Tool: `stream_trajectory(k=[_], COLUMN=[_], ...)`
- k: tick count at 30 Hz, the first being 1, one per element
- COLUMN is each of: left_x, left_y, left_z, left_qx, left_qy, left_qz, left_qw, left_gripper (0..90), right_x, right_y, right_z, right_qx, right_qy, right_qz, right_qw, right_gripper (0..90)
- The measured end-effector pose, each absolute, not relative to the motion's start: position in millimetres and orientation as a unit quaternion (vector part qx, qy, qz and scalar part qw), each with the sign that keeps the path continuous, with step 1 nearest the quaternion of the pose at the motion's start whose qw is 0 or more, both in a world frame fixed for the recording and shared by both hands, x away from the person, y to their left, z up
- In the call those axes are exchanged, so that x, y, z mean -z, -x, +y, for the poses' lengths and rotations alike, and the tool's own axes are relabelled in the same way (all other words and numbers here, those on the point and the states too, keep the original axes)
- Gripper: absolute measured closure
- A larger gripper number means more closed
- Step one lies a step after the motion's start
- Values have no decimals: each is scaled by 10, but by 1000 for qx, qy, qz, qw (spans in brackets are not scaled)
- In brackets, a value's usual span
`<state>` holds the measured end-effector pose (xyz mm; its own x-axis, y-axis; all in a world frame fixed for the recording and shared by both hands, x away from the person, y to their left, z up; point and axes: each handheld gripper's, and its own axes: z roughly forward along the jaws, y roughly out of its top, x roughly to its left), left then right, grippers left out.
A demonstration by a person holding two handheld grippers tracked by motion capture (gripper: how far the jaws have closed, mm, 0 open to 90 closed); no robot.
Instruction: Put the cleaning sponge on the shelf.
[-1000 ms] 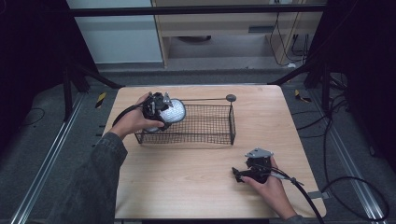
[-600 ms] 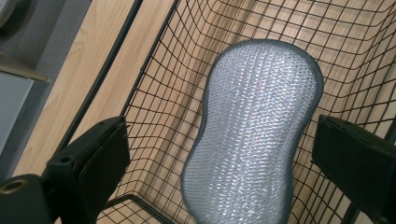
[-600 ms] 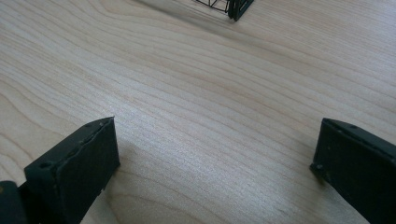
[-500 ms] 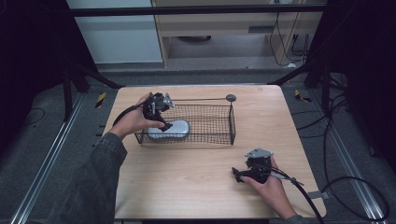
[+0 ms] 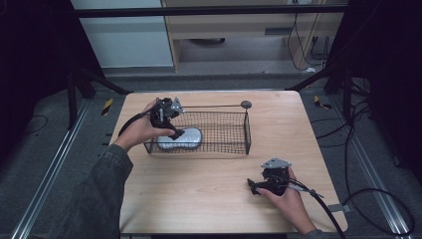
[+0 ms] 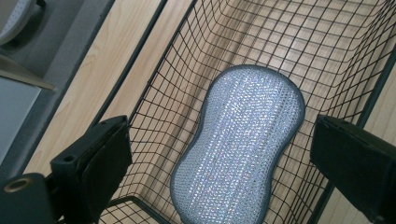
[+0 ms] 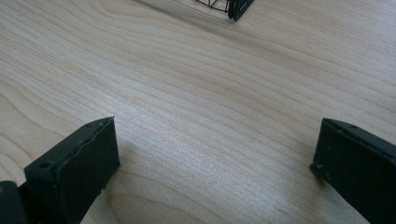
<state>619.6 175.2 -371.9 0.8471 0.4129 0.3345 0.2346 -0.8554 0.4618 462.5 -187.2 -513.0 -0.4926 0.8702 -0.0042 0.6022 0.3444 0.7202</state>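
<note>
Wooden table (image 5: 199, 199). Black wire basket (image 5: 219, 130) at table's 12 o'clock. Silvery sponge (image 5: 180, 139) flat in basket's 9 o'clock end. Left gripper (image 5: 175, 133) over sponge, jaws apart, just been closing, clamping nothing. Right gripper (image 5: 252, 186) at 5 o'clock, jaws wide, empty.

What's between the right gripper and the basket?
Bare tabletop: the high view shows nothing between the right gripper and the basket, and the right gripper view shows plain wood running up to the basket's corner.
</note>
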Motion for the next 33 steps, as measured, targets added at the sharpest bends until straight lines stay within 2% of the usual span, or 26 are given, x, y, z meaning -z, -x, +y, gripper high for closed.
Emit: stream_trajectory(k=[21, 33], left_x=[3641, 3651], left_y=[-5851, -5596], left_z=[1788, 1792], left_qx=[-229, -231], left_qy=[-909, -902], left_qz=[228, 225], left_qw=[263, 288], left_gripper=[51, 47], right_x=[5132, 5132], right_y=[-4623, -4622], right_z=[-1873, -1873], right_qx=[-338, -338], right_qy=[-463, -463], right_qz=[795, 795], right_qw=[199, 199], right_gripper=[4, 4])
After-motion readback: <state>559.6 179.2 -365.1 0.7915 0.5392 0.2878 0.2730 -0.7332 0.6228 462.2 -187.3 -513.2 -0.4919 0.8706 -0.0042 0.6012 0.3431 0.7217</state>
